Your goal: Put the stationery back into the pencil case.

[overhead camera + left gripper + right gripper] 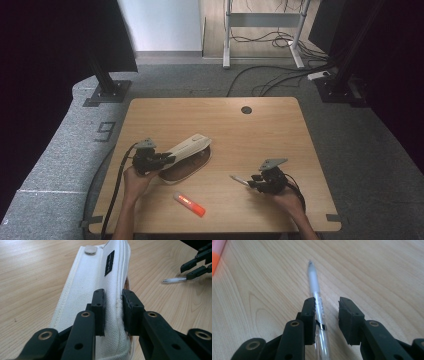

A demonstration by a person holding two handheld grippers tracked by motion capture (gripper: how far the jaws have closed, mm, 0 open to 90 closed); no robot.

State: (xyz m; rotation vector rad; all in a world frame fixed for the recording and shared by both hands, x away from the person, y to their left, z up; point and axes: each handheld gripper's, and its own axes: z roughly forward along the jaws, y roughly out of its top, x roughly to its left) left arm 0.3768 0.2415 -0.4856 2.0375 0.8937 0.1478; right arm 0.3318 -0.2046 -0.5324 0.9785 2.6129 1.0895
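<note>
Left gripper (113, 312) clamps the white pouch (95, 287) — pen (318, 307) lies between the parted right gripper (327, 320).

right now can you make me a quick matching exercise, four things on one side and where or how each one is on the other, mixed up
Things:
1. white pencil case
2. clear pen
3. orange highlighter
4. right gripper

States or places:
A. lying free on the table near its front edge, touched by nothing
B. open, fingers either side of a thin thing
C. flap pinched by the left gripper and lifted
D. lying on the wood between two open fingers, against one of them

Pairs: 1-C, 2-D, 3-A, 4-B
</note>
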